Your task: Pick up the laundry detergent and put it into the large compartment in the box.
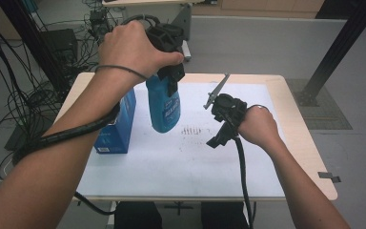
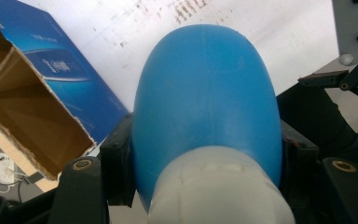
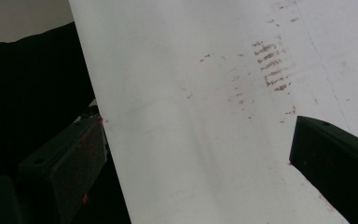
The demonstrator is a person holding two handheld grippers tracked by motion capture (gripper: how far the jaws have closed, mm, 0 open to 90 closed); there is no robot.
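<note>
My left gripper (image 1: pixel 171 78) is shut on a blue plastic bottle (image 1: pixel 164 106) with a white neck, holding it up over the white mat (image 1: pixel 181 157). In the left gripper view the bottle (image 2: pixel 205 107) bulges between the two black jaws, its white neck nearest the camera. An open blue cardboard box (image 1: pixel 119 126) stands upright on the mat just left of the bottle; its torn brown inside (image 2: pixel 28 112) shows beside the bottle. My right gripper (image 1: pixel 218 138) hovers low over the mat to the right of the bottle, jaws open and empty; its fingers (image 3: pixel 70 158) frame bare mat.
The white mat carries a patch of small dark marks (image 1: pixel 190 130) at its middle. The wooden table's edge (image 1: pixel 310 143) shows at the right. Cables and black equipment (image 1: pixel 52 52) crowd the floor at far left. A black frame post (image 1: pixel 343 43) stands at far right.
</note>
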